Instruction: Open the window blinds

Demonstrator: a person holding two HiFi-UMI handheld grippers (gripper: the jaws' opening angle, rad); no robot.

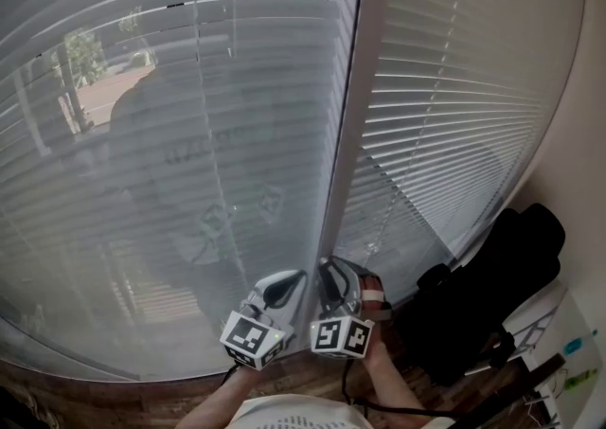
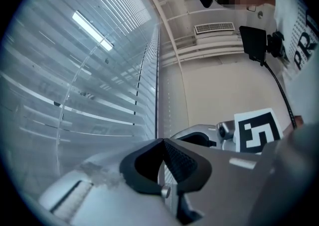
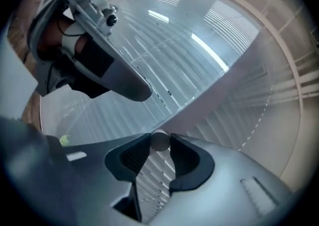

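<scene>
At the mullion [image 1: 347, 134] between both blinds, right tongs [image 3: 160, 146] pinch the tilt wand's end [image 3: 159, 139]; left tongs [image 2: 162, 142] pressed together, empty. Left blind [image 1: 189, 134] shows outdoors through its slats. Right blind [image 1: 454, 115] looks closed, so tilting is probably unfinished.

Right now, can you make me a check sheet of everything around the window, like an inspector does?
Surface: no table; wooden floor below the window.
Job's things: left blind lets some outdoors show through; right blind looks closed; frame post stands between them.
Clutter: black chair at the right.
Grippers: left gripper shut, nothing between its jaws; right gripper shut on a pale round piece, probably the blind's wand.
Cables: black cable from the person's gear; beaded cord on the right blind.
Surroundings: beige wall; vent up high.
</scene>
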